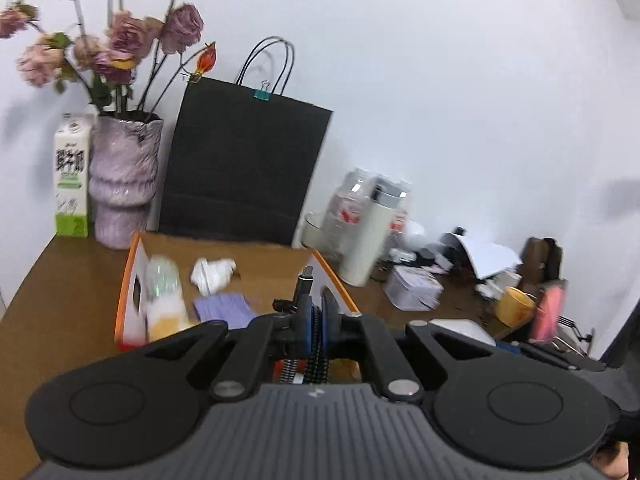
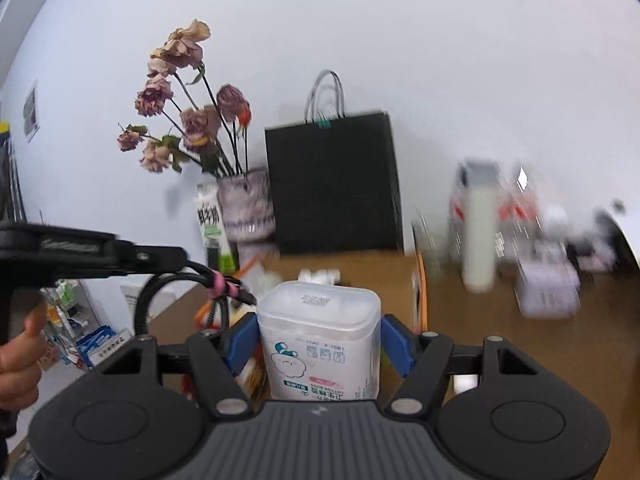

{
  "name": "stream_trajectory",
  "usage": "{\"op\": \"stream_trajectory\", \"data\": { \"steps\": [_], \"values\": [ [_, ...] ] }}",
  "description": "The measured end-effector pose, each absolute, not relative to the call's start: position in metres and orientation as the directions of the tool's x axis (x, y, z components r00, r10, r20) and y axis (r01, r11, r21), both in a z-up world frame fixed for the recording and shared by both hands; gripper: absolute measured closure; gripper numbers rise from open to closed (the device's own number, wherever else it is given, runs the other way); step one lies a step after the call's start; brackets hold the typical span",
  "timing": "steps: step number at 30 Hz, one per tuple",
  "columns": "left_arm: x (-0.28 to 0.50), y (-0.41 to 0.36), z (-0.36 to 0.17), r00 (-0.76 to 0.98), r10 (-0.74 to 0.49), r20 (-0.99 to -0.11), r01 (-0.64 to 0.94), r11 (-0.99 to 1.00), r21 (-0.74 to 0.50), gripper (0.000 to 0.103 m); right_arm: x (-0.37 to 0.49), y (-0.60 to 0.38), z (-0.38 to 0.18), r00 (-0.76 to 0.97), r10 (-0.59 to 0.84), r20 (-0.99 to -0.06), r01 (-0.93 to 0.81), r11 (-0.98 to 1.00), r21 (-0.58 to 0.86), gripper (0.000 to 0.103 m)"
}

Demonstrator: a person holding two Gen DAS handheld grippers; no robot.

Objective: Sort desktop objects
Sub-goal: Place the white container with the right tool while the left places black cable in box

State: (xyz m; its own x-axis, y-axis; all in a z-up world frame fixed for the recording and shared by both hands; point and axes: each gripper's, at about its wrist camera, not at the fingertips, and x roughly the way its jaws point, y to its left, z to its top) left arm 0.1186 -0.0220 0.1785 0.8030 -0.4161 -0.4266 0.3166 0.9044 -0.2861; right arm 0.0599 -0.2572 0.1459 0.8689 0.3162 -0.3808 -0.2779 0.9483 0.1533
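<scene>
Cotton-swab box (image 2: 320, 344) between right fingers (image 2: 394, 344), clamped

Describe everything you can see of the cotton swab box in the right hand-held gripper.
The cotton swab box is a translucent white plastic tub with rounded corners and an embossed end facing up. Its label, with a cartoon figure and teal and pink print, reads upside down, so it seems inverted. It stands upright between the blue pads of the right hand-held gripper, which clamp its sides, above the desk.
</scene>
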Motion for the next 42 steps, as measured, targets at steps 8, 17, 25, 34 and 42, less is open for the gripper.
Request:
{"op": "stream_trajectory", "data": {
  "steps": [8,17,25,34,42],
  "values": [
    [0.277,-0.029,0.151,0.810,-0.261,-0.525,0.173,0.962,-0.211,0.098,0.239,-0.231,0.141,0.849,0.284,-0.445,-0.250,0.959,0.136,0.037],
    [0.372,-0.019,0.085,0.784,-0.109,-0.611,0.009,0.986,-0.164,0.097,0.388,-0.191,0.069,0.795,0.236,-0.559,-0.212,0.971,0.107,0.037],
    [0.368,-0.019,0.089,0.765,-0.119,-0.633,0.050,0.991,-0.126,0.067,0.397,-0.175,0.064,0.761,0.167,-0.627,-0.233,0.972,-0.024,0.022],
    [0.302,-0.004,0.145,0.787,-0.119,-0.605,0.052,0.991,-0.126,0.042,0.328,-0.224,0.115,0.744,0.224,-0.629,-0.187,0.974,0.125,0.022],
    [0.180,-0.013,0.119,0.803,-0.118,-0.584,0.078,0.993,-0.094,0.021,0.214,-0.237,0.103,0.736,0.253,-0.628,-0.226,0.966,0.125,0.015]
  ]
}}
